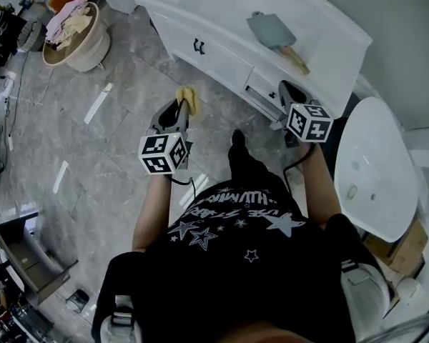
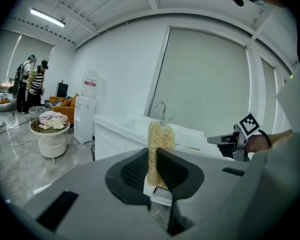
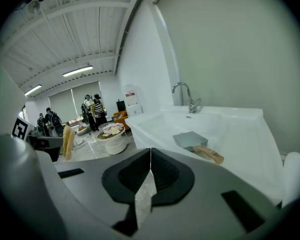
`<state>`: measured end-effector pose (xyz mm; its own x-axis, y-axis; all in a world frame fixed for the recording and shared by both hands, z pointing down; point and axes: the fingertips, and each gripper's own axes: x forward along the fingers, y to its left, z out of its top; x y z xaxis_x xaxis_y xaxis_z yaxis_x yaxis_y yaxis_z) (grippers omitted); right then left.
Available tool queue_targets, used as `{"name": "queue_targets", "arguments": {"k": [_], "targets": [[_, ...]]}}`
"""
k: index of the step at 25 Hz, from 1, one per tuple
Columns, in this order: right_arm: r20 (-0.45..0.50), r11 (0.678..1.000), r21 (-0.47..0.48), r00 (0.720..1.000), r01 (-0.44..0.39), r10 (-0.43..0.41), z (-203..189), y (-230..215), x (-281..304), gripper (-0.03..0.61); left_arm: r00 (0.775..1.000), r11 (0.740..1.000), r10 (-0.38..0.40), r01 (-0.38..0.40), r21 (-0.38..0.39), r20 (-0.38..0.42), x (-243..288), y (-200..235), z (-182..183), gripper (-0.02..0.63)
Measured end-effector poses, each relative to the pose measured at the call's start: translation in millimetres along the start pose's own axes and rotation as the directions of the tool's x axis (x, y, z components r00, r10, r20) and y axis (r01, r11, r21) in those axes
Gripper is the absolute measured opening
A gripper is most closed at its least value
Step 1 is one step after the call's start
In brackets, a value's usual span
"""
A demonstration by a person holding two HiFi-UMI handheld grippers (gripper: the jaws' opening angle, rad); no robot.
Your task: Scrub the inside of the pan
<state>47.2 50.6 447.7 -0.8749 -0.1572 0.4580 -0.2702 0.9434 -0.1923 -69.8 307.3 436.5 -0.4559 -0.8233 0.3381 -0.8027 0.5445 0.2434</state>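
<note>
A grey square pan (image 1: pixel 270 30) with a wooden handle lies on the white counter (image 1: pixel 222 20) beside the sink. In the right gripper view the pan (image 3: pixel 190 140) sits ahead and to the right of my jaws. My left gripper (image 1: pixel 181 111) hangs over the floor in front of the counter, shut on a yellow scrub sponge (image 1: pixel 189 98). In the left gripper view the sponge (image 2: pixel 160 139) stands upright between the pads. My right gripper (image 1: pixel 289 93) is shut with nothing in it, close to the counter's front edge and short of the pan.
A faucet (image 3: pixel 188 97) rises at the back of the sink. A round basket of cloths (image 1: pixel 76 37) stands on the floor to the left. A white basin (image 1: pixel 375 170) stands at the right. People (image 2: pixel 32 81) stand far off by a water dispenser (image 2: pixel 86 115).
</note>
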Motion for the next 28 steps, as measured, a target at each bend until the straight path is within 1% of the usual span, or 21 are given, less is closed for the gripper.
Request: {"name": "queue_targets", "arguments": {"k": [5,12,15,19,20,21,22,23,26,28], "targets": [[-0.039,1.000,0.009,0.999,0.022,-0.022,21.3,-46.4,34.9,0.008,1.000,1.000,-0.022,0.023,0.009,-0.016,62.0,-5.7,21.3,0.051],[-0.150,0.993,0.025,0.982,0.119,-0.114,29.5,-117.0,69.1,0.009,0.996,0.996,-0.079,0.080,0.026,-0.047,140.0,-28.0,43.2,0.051],[-0.186,0.991,0.033,0.975,0.132,-0.124,29.6,-139.5,83.0,0.009,0.994,0.995,-0.093,0.095,0.035,-0.060,168.6,-35.2,48.1,0.051],[-0.242,0.991,0.037,0.963,0.131,-0.118,26.8,-166.5,102.0,0.011,0.992,0.994,-0.100,0.104,0.043,-0.071,202.3,-42.8,54.4,0.051],[-0.262,0.991,0.039,0.958,0.129,-0.114,24.5,-172.3,106.6,0.016,0.992,0.993,-0.101,0.105,0.046,-0.074,209.5,-44.5,55.6,0.051],[-0.283,0.991,0.041,0.953,0.128,-0.111,21.2,-177.7,111.1,0.045,0.992,0.993,-0.101,0.105,0.049,-0.077,216.4,-45.9,56.4,0.051],[-0.304,0.991,0.042,0.946,0.129,-0.111,17.6,-182.8,115.0,0.091,0.992,0.993,-0.101,0.105,0.052,-0.080,223.0,-47.3,57.1,0.051],[-0.324,0.990,0.040,0.939,0.134,-0.114,14.4,-187.9,118.1,0.117,0.991,0.993,-0.101,0.106,0.056,-0.084,229.4,-48.7,57.9,0.051],[-0.375,0.990,0.027,0.920,0.137,-0.117,8.1,-199.0,127.2,0.129,0.990,0.992,-0.105,0.111,0.063,-0.089,246.5,-53.9,63.0,0.051],[-0.414,0.993,0.014,0.904,0.120,-0.104,3.1,-202.2,135.0,0.140,0.990,0.991,-0.110,0.116,0.069,-0.089,256.7,-57.7,66.5,0.051]]}}
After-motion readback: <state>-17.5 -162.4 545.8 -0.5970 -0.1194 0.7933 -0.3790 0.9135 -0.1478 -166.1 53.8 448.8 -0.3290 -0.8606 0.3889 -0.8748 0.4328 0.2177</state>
